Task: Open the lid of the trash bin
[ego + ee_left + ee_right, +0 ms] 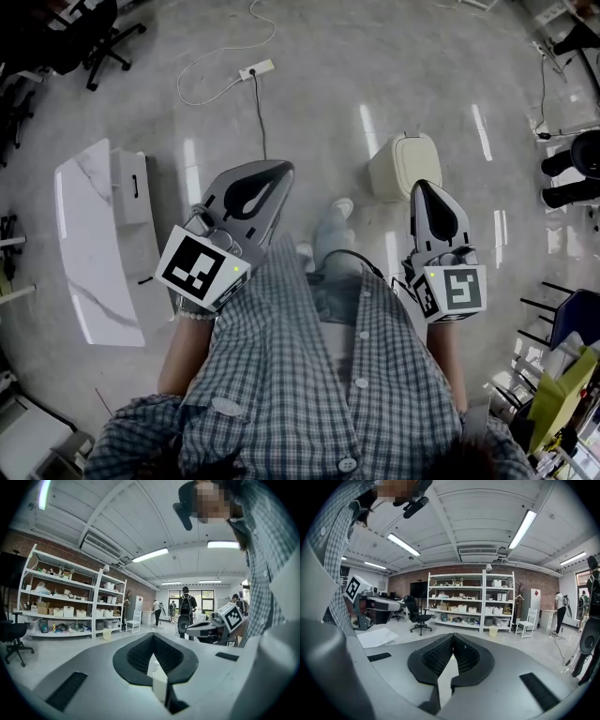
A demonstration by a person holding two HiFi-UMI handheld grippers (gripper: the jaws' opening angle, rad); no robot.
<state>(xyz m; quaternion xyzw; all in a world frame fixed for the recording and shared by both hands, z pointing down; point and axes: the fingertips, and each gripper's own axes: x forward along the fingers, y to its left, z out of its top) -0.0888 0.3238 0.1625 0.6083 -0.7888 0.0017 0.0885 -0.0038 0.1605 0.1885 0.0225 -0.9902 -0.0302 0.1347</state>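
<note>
Right gripper (424, 193), jaws together and empty like the left gripper (269, 176), sits nearer the trash bin (403, 165), apparently still closed, just above-left in frame.

We stand on a glossy grey floor (328, 103). Just ahead of the right gripper (422, 186) sits the cream trash bin (405, 164), lid down. Well ahead of the left gripper (279, 172) lies a white power strip (256, 69) with its cord. Left of that gripper lies a white slab (94, 244), a white box (131, 186) just beside it.
</note>
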